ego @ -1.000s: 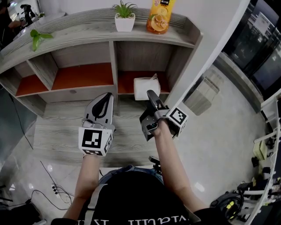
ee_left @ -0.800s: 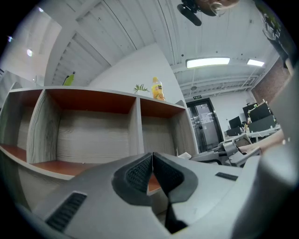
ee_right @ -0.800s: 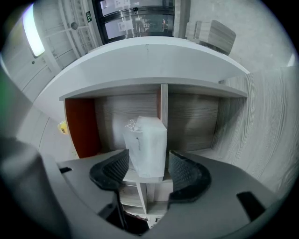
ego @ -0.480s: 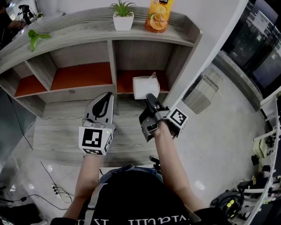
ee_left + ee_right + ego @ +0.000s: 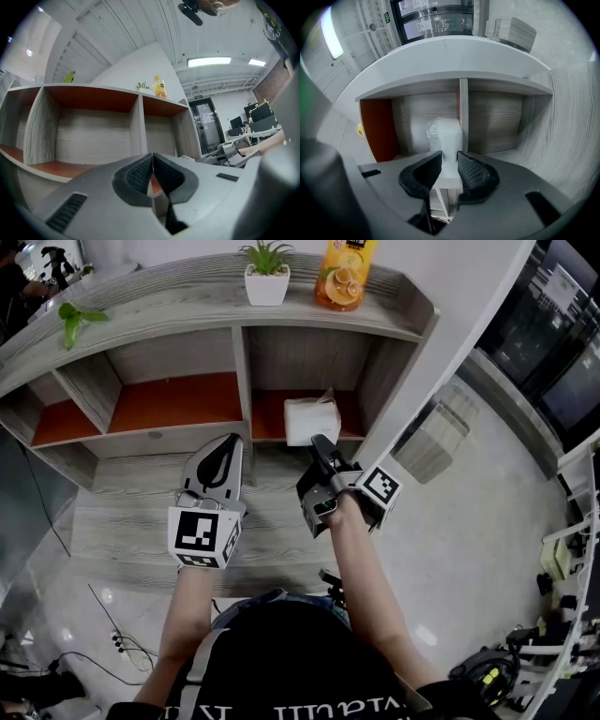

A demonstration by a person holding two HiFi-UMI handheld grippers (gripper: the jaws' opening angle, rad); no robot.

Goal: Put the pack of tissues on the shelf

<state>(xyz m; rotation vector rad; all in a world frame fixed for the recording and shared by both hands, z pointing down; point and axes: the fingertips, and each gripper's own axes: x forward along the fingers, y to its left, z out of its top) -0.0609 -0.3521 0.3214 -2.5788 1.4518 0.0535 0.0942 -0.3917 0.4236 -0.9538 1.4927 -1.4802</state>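
Observation:
The white pack of tissues (image 5: 309,418) stands in the right-hand compartment (image 5: 267,413) of the grey wooden shelf, near its front edge. My right gripper (image 5: 319,442) is rolled on its side and points level at the pack from just in front. In the right gripper view the pack (image 5: 446,136) shows through the narrow gap of my right gripper (image 5: 449,157), beyond the tips. Its jaws have just been closing, and the pads do not visibly press anything. My left gripper (image 5: 225,442) hovers over the lower ledge. The left gripper view shows my left gripper (image 5: 153,157) shut and empty.
On the shelf's top stand a potted plant (image 5: 267,282) and an orange bottle (image 5: 345,277), with a green leaf (image 5: 75,320) further left. The left compartment (image 5: 178,399) holds nothing. A white slatted unit (image 5: 431,442) sits on the floor to the right, and cables (image 5: 103,643) lie at lower left.
The pack stays in the right compartment. My right gripper has shifted only slightly in front of it. The left gripper has not moved.

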